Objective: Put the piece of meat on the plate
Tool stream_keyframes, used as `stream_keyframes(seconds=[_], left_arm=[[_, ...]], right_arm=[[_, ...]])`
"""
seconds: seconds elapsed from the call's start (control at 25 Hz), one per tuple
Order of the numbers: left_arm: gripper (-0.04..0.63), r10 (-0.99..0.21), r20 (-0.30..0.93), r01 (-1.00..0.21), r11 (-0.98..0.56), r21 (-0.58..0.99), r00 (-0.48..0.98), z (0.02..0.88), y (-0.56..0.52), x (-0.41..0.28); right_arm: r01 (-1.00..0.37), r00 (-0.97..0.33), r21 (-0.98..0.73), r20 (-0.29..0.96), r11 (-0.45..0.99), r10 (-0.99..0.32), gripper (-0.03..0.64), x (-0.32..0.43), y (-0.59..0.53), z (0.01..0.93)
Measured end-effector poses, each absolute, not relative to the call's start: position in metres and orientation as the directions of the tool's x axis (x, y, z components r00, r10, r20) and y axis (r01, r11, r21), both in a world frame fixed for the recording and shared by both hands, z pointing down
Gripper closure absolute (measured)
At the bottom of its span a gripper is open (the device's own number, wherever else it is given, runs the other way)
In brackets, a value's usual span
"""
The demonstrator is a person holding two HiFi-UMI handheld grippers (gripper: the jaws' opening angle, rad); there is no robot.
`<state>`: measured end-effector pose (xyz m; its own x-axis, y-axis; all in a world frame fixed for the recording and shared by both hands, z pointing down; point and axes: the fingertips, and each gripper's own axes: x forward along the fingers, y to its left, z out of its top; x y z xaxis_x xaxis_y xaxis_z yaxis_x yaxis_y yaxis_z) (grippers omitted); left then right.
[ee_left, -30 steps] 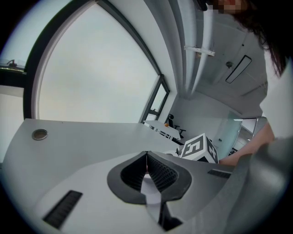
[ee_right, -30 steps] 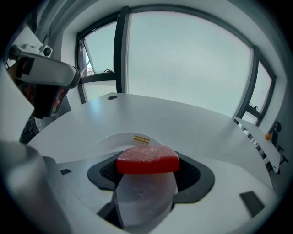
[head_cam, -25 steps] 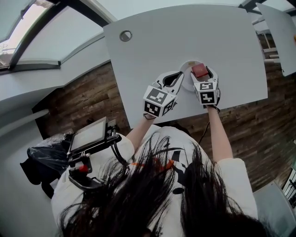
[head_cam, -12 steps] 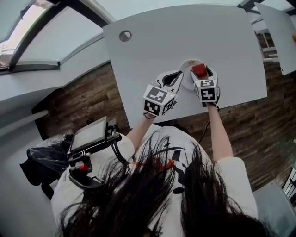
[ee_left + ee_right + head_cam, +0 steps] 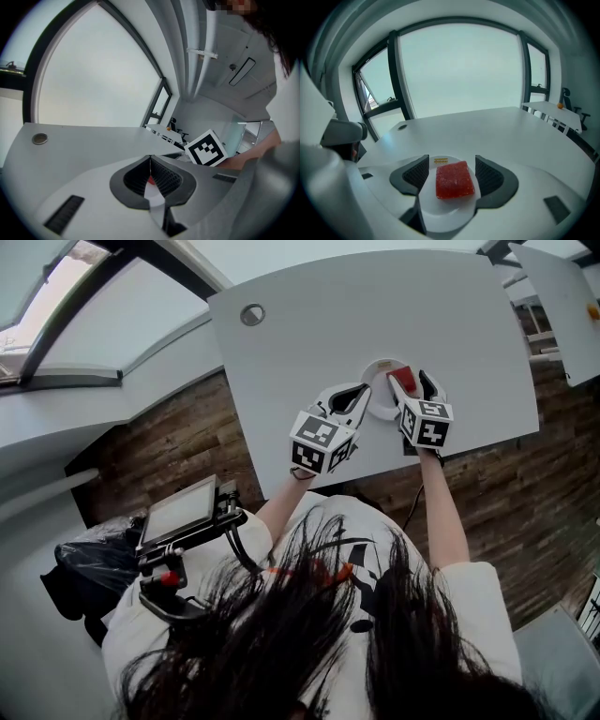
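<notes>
- The piece of meat (image 5: 452, 180) lies flat on the white plate (image 5: 440, 213), about its middle.
- The right gripper (image 5: 452, 171), coming from 5 o'clock, has its jaws apart on either side of the meat, not touching it.
- The left gripper (image 5: 151, 180) is clamped on the plate's rim at 8 o'clock.
- The placing looks done; next, the right gripper must draw back without touching the meat.

Right gripper (image 5: 451, 169), jaws spread, flanks a red square slab of meat (image 5: 453, 180), touching neither pad. The meat lies flat on a small round white plate (image 5: 445, 212) on a pale grey table (image 5: 497, 131).
</notes>
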<state>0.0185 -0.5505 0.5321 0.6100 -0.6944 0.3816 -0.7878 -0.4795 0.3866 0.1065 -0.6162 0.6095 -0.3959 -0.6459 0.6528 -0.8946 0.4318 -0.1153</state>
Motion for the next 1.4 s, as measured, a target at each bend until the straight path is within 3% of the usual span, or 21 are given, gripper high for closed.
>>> stream_keyframes(seconds=[0.28, 0.32, 0.48, 0.56, 0.72, 1.08, 1.4], left_arm=[[0.589, -0.682, 0.362, -0.770, -0.529, 0.357, 0.636, 0.517, -0.522, 0.041], [0.589, -0.677, 0.358, -0.765, -0.541, 0.349, 0.643, 0.514, -0.518, 0.045], [0.589, -0.668, 0.353, -0.755, -0.570, 0.324, 0.655, 0.505, -0.499, 0.060], [0.589, -0.668, 0.353, -0.755, -0.577, 0.311, 0.655, 0.501, -0.489, 0.065], [0.589, -0.671, 0.343, -0.753, -0.594, 0.282, 0.658, 0.491, -0.453, 0.081], [0.589, -0.671, 0.323, -0.745, -0.602, 0.289, 0.667, 0.480, -0.394, 0.100], [0.589, -0.699, 0.301, -0.761, -0.601, 0.245, 0.649, 0.470, -0.260, 0.116]], right_arm=[[-0.895, -0.445, -0.218, 0.506, 0.390, -0.738, 0.307, 0.113, -0.578, 0.551], [-0.897, -0.442, -0.222, 0.485, 0.382, -0.755, 0.381, 0.115, -0.572, 0.542], [-0.891, -0.450, -0.271, 0.426, 0.363, -0.785, 0.398, 0.125, -0.543, 0.517], [-0.889, -0.444, -0.302, 0.396, 0.343, -0.804, 0.502, 0.132, -0.527, 0.508], [-0.875, -0.448, -0.361, 0.347, 0.324, -0.824, 0.577, 0.148, -0.479, 0.493], [-0.846, -0.467, -0.440, 0.337, 0.302, -0.817, 0.577, 0.161, -0.406, 0.488], [-0.808, -0.507, -0.475, 0.259, 0.349, -0.822, 0.577, 0.172, -0.275, 0.467]])
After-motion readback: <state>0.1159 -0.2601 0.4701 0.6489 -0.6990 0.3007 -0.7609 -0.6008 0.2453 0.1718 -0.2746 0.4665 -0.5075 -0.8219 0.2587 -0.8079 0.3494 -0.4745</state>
